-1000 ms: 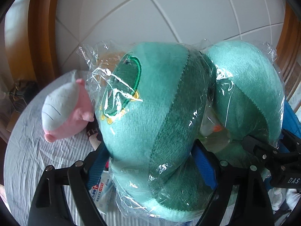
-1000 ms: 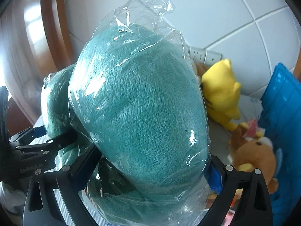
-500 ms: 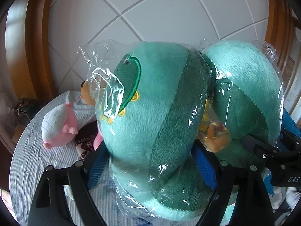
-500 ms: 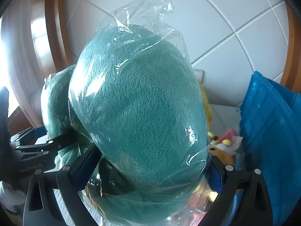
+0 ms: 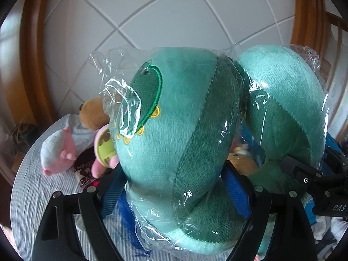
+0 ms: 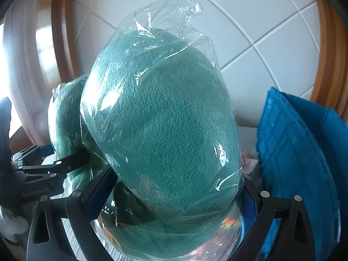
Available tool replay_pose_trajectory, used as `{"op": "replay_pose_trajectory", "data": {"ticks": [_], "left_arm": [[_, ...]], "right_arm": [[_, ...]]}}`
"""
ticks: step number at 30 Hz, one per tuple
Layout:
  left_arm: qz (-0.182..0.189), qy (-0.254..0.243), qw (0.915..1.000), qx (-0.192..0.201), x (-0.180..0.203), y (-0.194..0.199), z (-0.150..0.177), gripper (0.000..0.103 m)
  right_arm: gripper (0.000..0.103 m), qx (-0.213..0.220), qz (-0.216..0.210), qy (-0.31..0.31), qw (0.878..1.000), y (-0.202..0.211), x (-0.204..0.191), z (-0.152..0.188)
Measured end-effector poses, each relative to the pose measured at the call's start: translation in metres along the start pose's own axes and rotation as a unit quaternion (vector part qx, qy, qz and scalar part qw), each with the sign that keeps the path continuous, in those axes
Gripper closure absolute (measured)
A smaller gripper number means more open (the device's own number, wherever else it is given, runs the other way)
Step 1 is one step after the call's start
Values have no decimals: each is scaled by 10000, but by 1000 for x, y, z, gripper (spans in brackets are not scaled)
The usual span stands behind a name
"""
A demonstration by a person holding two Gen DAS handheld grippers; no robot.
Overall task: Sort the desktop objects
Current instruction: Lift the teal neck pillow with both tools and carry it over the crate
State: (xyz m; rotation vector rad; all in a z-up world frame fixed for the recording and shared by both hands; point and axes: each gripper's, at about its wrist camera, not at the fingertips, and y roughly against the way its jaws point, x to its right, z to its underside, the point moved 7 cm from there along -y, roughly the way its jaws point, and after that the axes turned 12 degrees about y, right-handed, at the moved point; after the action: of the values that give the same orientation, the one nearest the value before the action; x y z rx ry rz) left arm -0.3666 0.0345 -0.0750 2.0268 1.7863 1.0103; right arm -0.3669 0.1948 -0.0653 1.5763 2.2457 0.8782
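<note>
A green U-shaped plush neck pillow (image 5: 178, 119) in a clear plastic bag is held up off the table by both grippers. My left gripper (image 5: 174, 187) is shut on the arm with the embroidered patch, its blue pads pressing both sides. In the right wrist view the other arm of the neck pillow (image 6: 161, 119) fills the frame, and my right gripper (image 6: 174, 191) is shut on it. The right gripper (image 5: 304, 174) shows at the right edge of the left wrist view. The left gripper (image 6: 43, 169) shows at the left edge of the right wrist view.
A round table with a striped cloth (image 5: 32, 195) lies below. On it are a pink plush (image 5: 58, 152), a brown plush (image 5: 93, 113) and a pink-and-yellow toy (image 5: 104, 150). A blue crate (image 6: 293, 152) stands close on the right. A tiled wall is behind.
Both grippers have lifted the pillow higher and carried it sideways. The plush toys on the table look farther below. The yellow plush left the right wrist view and the blue crate now looms nearer.
</note>
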Motion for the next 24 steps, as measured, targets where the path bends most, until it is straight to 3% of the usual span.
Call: {"op": "replay_pose_trajectory", "data": {"ticks": [10,16,24], "left_arm": [[472,-422,9980,89,51,4,-15,17],[735,-669,9950,94,101,0,-20,17],[1071,-965,9890,327,226,3,-20,17]], "right_arm": [[5,161,493,-265,9983,42,38,-2],[5,285,837,-361,9954,72,76,-2],[5,520,1176,-526,9903,121,173,12]]}}
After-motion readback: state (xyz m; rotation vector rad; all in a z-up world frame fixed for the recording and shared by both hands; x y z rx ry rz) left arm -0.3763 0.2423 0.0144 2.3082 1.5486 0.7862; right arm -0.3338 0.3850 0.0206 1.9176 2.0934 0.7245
